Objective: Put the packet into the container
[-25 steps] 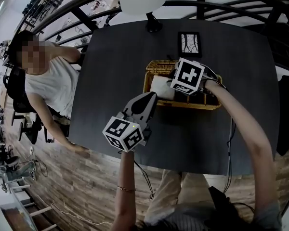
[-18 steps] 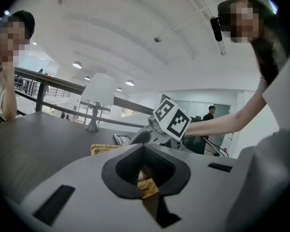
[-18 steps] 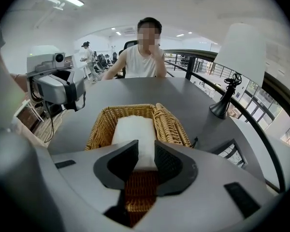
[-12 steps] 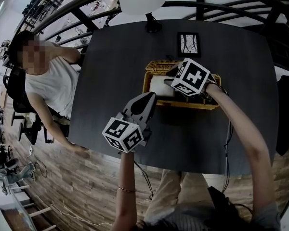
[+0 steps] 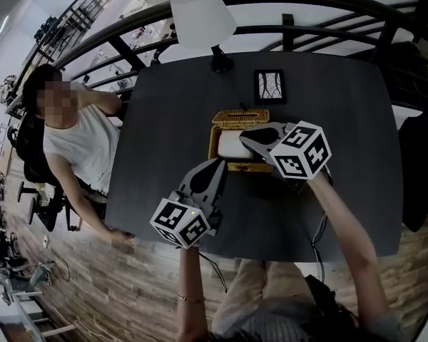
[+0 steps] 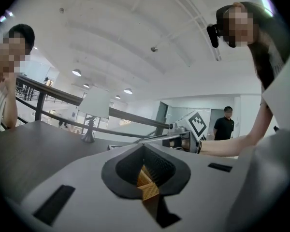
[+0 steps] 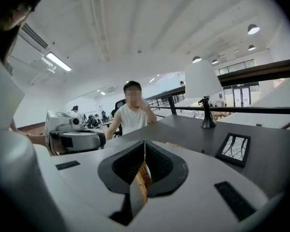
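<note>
A white packet (image 5: 230, 147) lies inside the wicker basket (image 5: 240, 117) in the middle of the dark table. My right gripper (image 5: 248, 137) hovers over the basket's right part, its tips just above the packet; its jaws are closing and meet with nothing between them (image 7: 145, 151). My left gripper (image 5: 218, 164) hangs in front of the basket's near left corner, pointing at it, jaws together and empty (image 6: 146, 151). Wicker shows through the slit under both pairs of jaws.
A small framed picture (image 5: 269, 85) lies behind the basket, and a lamp (image 5: 203, 16) stands at the table's far edge. A person (image 5: 75, 141) sits at the table's left side. A dark railing runs behind the table (image 5: 342, 70).
My right gripper has pulled back out of the basket toward the near right and its jaws have come together. The packet stays in the basket. My left gripper has barely moved.
</note>
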Tool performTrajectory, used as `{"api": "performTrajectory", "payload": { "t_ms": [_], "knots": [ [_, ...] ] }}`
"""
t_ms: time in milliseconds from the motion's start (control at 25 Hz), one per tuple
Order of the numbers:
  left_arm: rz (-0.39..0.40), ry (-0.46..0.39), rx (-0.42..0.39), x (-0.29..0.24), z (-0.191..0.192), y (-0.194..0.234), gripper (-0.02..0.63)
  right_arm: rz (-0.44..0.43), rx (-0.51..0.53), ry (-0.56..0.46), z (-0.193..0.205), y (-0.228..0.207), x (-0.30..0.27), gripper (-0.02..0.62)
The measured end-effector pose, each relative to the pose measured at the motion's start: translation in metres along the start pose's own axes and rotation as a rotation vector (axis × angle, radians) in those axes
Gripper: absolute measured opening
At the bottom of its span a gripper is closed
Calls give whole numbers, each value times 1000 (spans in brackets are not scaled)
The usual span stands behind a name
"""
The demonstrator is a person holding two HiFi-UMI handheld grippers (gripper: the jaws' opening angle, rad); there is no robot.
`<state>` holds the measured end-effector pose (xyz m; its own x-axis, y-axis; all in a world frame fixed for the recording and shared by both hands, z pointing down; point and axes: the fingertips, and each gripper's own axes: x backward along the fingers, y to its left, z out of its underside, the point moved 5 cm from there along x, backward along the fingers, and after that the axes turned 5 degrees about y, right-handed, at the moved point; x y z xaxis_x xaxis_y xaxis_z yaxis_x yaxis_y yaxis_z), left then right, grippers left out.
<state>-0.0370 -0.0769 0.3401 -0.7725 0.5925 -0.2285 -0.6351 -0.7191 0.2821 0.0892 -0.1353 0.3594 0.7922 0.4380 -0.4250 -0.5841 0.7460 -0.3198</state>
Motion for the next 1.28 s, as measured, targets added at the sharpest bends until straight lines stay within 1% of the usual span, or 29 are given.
{"api": "performTrajectory", "payload": {
  "t_ms": [120,320,440,560,680,800,960,1280],
  "knots": [
    [25,-14,-17,7,-7,-17,8,11,-29,-74,-3,17,23,12],
    [72,-53,-44,24,-25,-44,8,26,-25,-163,-11,51,60,11],
    [105,-61,-65,30,-31,-60,8,35,-6,-195,-13,72,80,11],
    [135,-64,-65,33,-32,-71,8,37,3,-225,-11,87,91,11],
    [182,-86,-46,33,-32,-81,8,36,2,-251,-7,95,99,11],
    [206,-80,-61,34,-31,-91,8,38,2,-264,0,101,108,11],
    [219,-80,-71,37,-31,-100,8,36,-1,-293,6,108,121,11],
    [241,-85,-109,34,-31,-113,8,49,35,-330,13,114,135,11]
  ]
}}
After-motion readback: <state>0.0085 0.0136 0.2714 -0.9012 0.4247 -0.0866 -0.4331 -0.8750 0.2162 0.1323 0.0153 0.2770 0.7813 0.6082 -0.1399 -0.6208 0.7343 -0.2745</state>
